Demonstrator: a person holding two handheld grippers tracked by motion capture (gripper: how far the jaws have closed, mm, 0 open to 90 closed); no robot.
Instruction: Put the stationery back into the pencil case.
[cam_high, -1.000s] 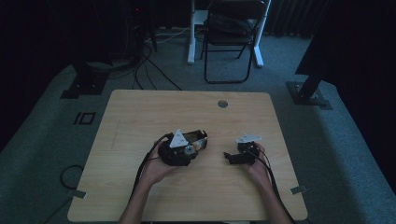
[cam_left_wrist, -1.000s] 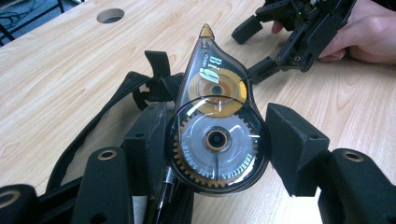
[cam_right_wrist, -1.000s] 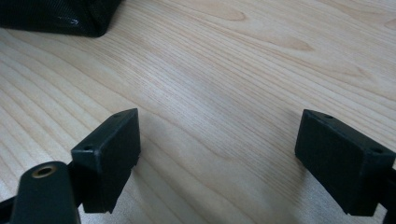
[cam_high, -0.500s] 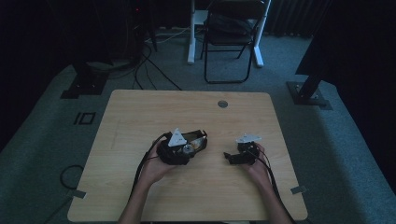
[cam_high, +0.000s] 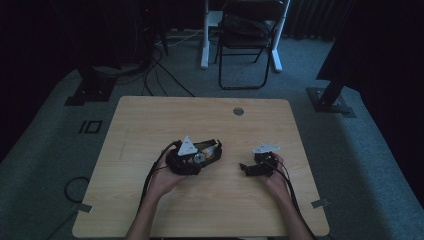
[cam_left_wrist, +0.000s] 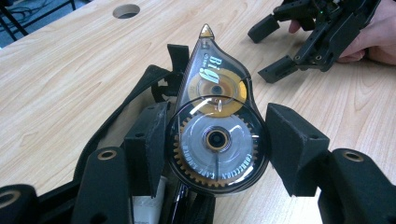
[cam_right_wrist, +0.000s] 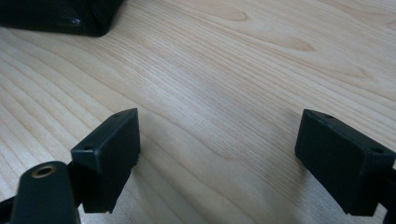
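Observation:
A clear teardrop correction tape dispenser (cam_left_wrist: 217, 126) with gold gears sits between the jaws of my left gripper (cam_left_wrist: 215, 116), and both pads press on its round body. It hangs just over an open black pouch (cam_left_wrist: 140, 93) lying on the wooden table (cam_high: 150, 130). In the high view, my left gripper (cam_high: 200, 155) is at the table's middle, above the pouch (cam_high: 176, 162). My right gripper (cam_high: 247, 169) rests to its right with jaws wide apart. In the right gripper view, that gripper (cam_right_wrist: 219, 135) has bare wood between its fingers, and a corner of the pouch (cam_right_wrist: 56, 16) lies beyond them.
The table has a round cable hole (cam_high: 238, 111) near its far edge. A folding chair (cam_high: 247, 40) and cables (cam_high: 160, 65) are on the floor behind it. From the left gripper view, my right gripper (cam_left_wrist: 266, 53) shows farther off, held in a hand (cam_left_wrist: 373, 42).

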